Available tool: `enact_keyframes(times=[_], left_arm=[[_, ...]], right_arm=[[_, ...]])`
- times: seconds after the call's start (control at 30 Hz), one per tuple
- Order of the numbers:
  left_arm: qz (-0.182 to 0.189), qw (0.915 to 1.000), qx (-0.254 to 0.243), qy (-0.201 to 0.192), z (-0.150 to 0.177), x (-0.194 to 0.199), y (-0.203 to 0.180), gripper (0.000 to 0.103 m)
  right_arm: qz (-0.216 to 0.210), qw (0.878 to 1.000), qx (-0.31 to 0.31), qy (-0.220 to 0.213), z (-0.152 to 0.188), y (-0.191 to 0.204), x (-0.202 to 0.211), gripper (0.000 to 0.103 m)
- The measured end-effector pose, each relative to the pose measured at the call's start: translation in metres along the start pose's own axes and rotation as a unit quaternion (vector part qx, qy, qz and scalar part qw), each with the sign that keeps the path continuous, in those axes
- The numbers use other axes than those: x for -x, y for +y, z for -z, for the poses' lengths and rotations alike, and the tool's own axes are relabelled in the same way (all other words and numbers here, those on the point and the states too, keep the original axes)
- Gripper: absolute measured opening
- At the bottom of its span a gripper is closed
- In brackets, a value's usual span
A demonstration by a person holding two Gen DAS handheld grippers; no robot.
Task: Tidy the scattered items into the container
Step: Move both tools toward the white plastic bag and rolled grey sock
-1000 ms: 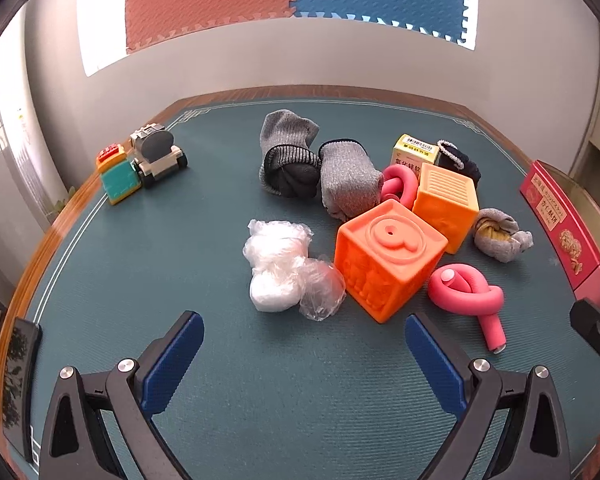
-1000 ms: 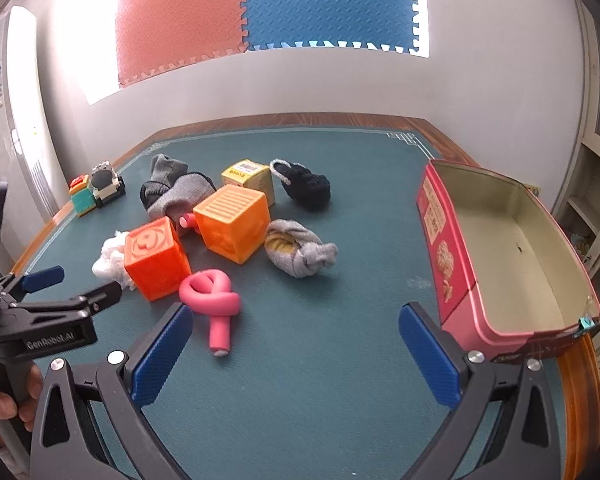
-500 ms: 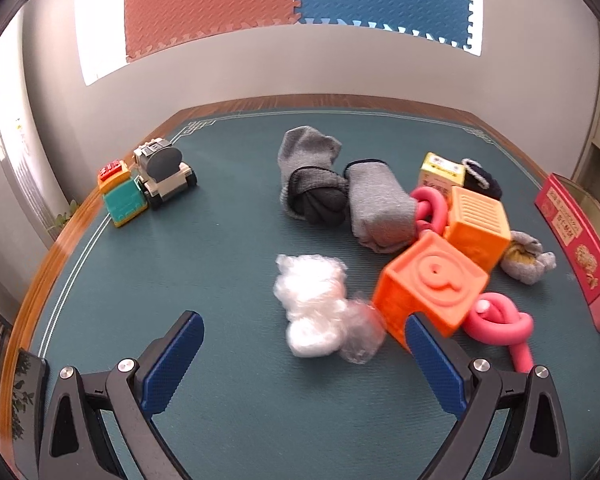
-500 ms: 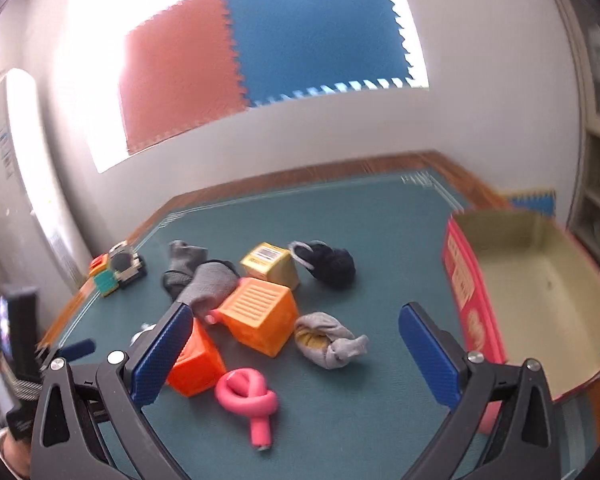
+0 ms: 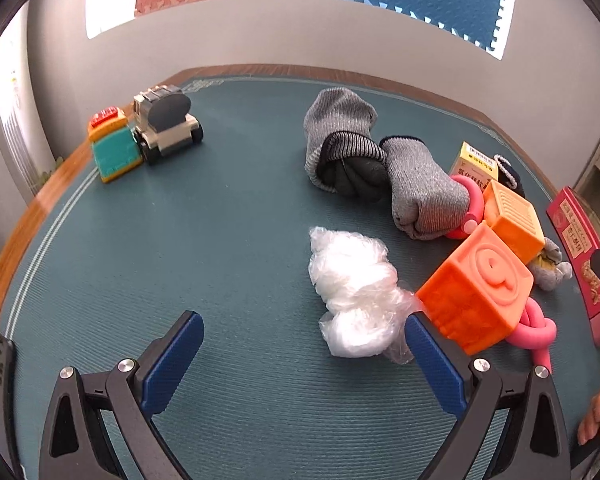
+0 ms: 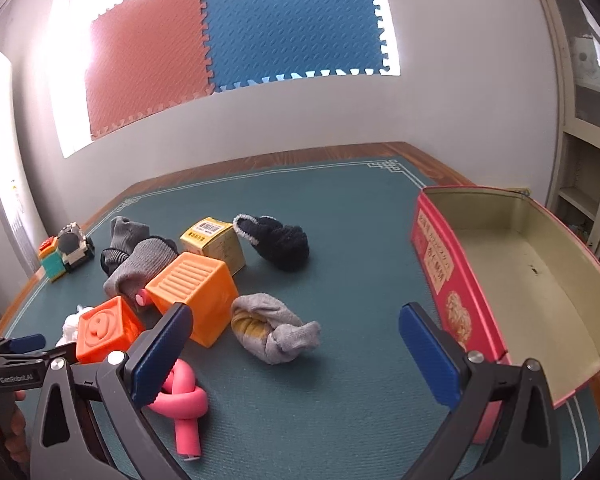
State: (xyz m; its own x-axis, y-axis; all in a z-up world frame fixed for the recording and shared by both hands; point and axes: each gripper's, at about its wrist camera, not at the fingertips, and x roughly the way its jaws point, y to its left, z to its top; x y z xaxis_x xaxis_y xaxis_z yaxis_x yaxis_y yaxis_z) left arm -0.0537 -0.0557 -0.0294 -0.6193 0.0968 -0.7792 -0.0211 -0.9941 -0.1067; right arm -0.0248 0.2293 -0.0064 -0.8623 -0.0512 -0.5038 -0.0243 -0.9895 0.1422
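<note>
Your tin (image 6: 512,280) sits open at the right edge of the green table mat (image 6: 340,220), pink outside with a bare pale floor inside. Everything to be tidied lies well left of it. Nearest the tin is a knotted grey sock (image 6: 274,330), and just behind that a dark fuzzy slipper (image 6: 278,240). A light orange block (image 6: 194,296) touches a yellow carton (image 6: 214,242) behind it, and a darker orange block (image 5: 478,294) sits next to the light one. A pink foam knot (image 6: 184,404) lies at the darker block's base, and a wad of clear plastic wrap (image 5: 354,296) presses against its left face. Behind them a pair of grey gloves (image 5: 374,168) lies side by side (one overlaps a second pink loop). Two toy trucks (image 5: 144,136) stand far left, apart from the pile.

Your left gripper (image 5: 300,354) is spread wide with nothing between its blue pads (image 5: 172,360), the right-hand one just beside the plastic wrap. Your right gripper (image 6: 292,352) is likewise parted and empty, hovering over the mat in front of the knotted sock
</note>
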Motion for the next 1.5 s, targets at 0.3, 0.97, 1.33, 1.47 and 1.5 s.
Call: enact_keyframes(times=[0.3,0.97,1.33,1.47,1.5], left_arm=[[-0.002,0.9999,-0.014,0.008,-0.007,-0.001,-0.002,0.102],[-0.006,0.998,-0.026,-0.058,-0.007,0.025,-0.005,0.102],[-0.014,0.9974,-0.037,-0.061,0.003,0.027,-0.014,0.102],[-0.013,0.9973,-0.038,-0.061,0.004,0.027,-0.014,0.102],[-0.011,0.9976,-0.034,-0.059,0.004,0.027,-0.012,0.102]], right_arm=[[0.003,1.0,-0.002,-0.007,-0.001,-0.006,0.007,0.103],[0.007,0.998,0.055,0.021,0.005,0.027,0.002,0.103],[0.025,0.999,0.034,0.031,0.005,0.022,0.0,0.103],[0.021,0.999,0.033,0.037,0.005,0.025,-0.003,0.103],[0.018,0.999,0.034,0.038,0.005,0.027,-0.003,0.103]])
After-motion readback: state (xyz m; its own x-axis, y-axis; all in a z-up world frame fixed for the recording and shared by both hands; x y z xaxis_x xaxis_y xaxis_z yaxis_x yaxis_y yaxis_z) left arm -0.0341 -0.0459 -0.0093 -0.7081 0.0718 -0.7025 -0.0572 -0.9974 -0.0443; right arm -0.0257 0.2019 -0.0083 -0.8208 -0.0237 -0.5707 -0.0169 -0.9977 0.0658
